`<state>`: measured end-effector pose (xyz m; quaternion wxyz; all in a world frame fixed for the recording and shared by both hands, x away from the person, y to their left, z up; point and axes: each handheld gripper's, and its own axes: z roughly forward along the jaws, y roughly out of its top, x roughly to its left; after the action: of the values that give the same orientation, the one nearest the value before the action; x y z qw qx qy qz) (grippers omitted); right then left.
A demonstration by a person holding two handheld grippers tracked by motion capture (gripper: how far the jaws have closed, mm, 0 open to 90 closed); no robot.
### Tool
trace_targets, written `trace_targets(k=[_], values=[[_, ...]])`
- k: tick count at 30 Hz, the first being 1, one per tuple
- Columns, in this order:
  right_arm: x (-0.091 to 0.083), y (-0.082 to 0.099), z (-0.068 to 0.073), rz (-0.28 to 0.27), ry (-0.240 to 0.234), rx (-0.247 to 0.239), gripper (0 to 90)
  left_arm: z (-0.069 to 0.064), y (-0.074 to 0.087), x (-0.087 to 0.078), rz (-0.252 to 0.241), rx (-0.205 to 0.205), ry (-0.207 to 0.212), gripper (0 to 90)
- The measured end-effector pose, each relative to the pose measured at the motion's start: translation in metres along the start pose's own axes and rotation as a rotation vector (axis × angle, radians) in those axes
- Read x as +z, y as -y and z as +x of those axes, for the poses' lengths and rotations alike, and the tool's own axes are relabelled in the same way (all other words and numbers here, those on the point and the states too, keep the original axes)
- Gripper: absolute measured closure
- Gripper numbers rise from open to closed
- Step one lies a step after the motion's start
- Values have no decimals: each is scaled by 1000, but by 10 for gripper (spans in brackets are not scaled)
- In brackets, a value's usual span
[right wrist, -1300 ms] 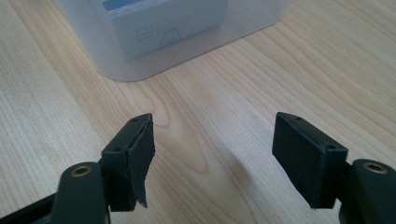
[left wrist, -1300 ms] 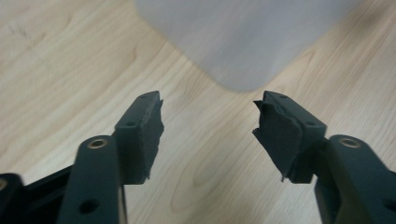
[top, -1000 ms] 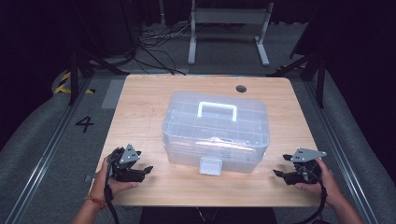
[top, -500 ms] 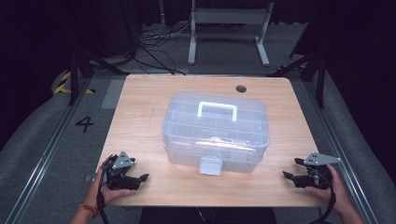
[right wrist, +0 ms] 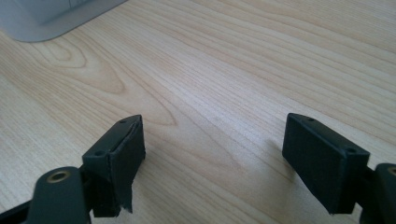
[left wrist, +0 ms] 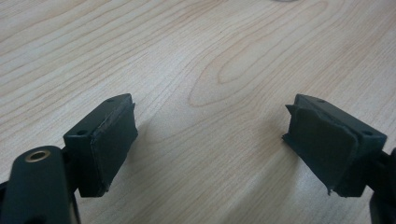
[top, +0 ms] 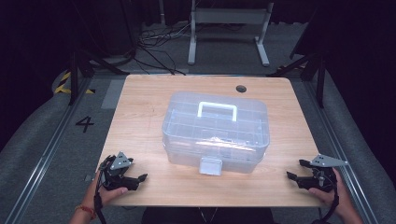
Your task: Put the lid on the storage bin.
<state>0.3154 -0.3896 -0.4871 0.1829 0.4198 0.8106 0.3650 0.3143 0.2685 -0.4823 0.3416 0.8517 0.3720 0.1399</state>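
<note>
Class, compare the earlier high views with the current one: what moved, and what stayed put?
Both hands drew back toward the table's near corners. The left tool and right tool have just been opening their jaws, with nothing between them. The clear plastic box stayed latched at the middle of the wooden table.

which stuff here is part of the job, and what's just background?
In play:
- clear plastic box with white handle and front latch
- left tool, open, empty
- right tool, open, empty

Just around:
- table grommet hole
- metal stand and cables behind
- floor mark "4"
</note>
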Motion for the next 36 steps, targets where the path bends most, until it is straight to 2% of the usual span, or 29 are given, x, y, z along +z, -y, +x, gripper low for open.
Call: trace_targets(k=[36], values=[[0, 0, 0, -1, 10, 6, 217, 0, 1, -1, 0, -5, 0, 157]])
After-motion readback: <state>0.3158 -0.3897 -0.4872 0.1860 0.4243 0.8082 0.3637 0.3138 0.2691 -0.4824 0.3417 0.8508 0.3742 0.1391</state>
